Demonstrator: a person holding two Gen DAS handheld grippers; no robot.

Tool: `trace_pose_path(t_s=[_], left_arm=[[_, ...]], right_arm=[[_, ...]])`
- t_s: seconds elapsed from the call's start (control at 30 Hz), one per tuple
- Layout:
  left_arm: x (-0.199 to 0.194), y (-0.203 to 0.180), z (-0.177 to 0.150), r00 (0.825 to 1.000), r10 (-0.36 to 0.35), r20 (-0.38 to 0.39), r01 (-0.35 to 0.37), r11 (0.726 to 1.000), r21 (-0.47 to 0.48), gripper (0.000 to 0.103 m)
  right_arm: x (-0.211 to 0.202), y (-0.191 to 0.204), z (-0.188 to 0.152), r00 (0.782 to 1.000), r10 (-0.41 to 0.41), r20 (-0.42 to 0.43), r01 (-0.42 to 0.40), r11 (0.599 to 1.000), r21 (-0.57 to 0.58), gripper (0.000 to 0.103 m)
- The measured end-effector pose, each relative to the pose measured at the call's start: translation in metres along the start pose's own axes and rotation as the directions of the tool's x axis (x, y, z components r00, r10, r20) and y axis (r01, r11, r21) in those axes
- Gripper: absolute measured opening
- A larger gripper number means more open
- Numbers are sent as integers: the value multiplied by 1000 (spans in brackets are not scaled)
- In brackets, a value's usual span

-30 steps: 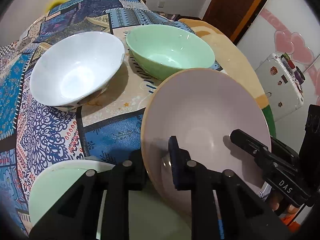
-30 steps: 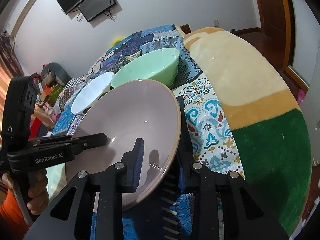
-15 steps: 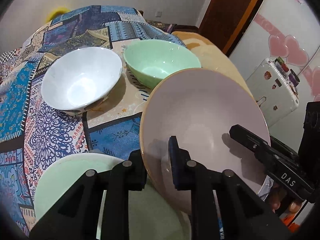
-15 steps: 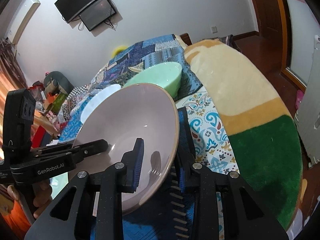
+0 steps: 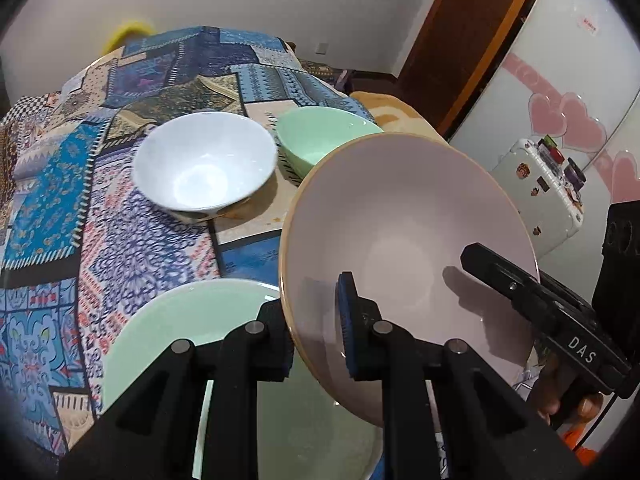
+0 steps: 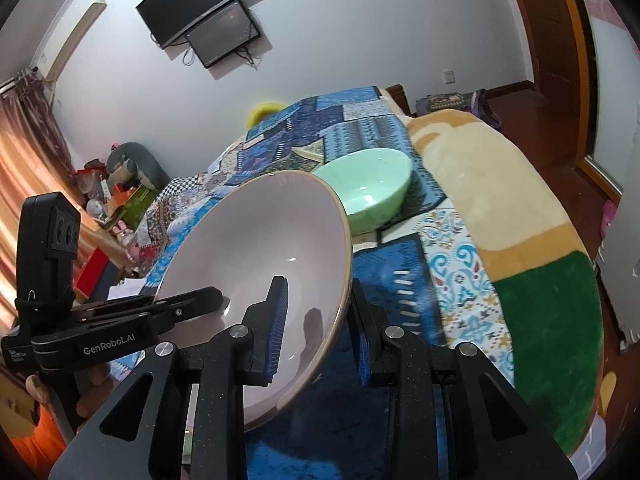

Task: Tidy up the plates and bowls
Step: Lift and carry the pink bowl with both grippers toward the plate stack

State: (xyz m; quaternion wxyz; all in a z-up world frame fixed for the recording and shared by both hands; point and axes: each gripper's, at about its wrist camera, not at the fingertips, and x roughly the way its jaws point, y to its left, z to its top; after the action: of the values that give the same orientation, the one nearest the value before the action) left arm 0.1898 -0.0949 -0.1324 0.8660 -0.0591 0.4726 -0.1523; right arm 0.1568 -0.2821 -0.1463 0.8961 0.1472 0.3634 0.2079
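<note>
A pink bowl point(image 5: 400, 220) with a tan rim hangs tilted in the air, held from two sides. My left gripper point(image 5: 314, 332) is shut on its near left rim. My right gripper point(image 6: 318, 328) is shut on the opposite rim of the pink bowl point(image 6: 260, 240); one of its fingers point(image 5: 500, 276) lies across the bowl's inside. Under the bowl a pale green plate point(image 5: 180, 320) lies on the cloth. Farther back stand a white bowl point(image 5: 204, 168) and a green bowl point(image 5: 320, 140), side by side and upright. The green bowl point(image 6: 372, 184) also shows behind the pink rim.
A blue patchwork cloth point(image 5: 60, 200) covers the surface; a cream and green fleece blanket point(image 6: 500, 200) lies along its right side. A white sticker-covered case point(image 5: 536, 188) stands on the floor to the right. A hand point(image 6: 36, 388) grips the left gripper's handle. Clutter point(image 6: 120, 196) sits far left.
Both grippers have raised the pink bowl and drawn it back toward the near edge. The white and green bowls now look farther off, and more of the green plate shows below.
</note>
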Motion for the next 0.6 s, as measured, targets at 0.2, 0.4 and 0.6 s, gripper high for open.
trace_pose_path(t_s=[0.2, 0.4, 0.6], left_arm=[[-25, 21, -12, 1000, -2, 30, 3, 999, -33, 19], [-50, 47, -28, 998, 12, 67, -7, 998, -69, 19], [-71, 74, -43, 995, 27, 93, -16, 993, -113, 19]], right_arm=[[3, 25, -4, 1000, 16, -11, -17, 999, -36, 27], [14, 51, -9, 999, 35, -31, -37, 997, -71, 26], [23, 80, -15, 997, 58, -51, -63, 992, -112, 26]])
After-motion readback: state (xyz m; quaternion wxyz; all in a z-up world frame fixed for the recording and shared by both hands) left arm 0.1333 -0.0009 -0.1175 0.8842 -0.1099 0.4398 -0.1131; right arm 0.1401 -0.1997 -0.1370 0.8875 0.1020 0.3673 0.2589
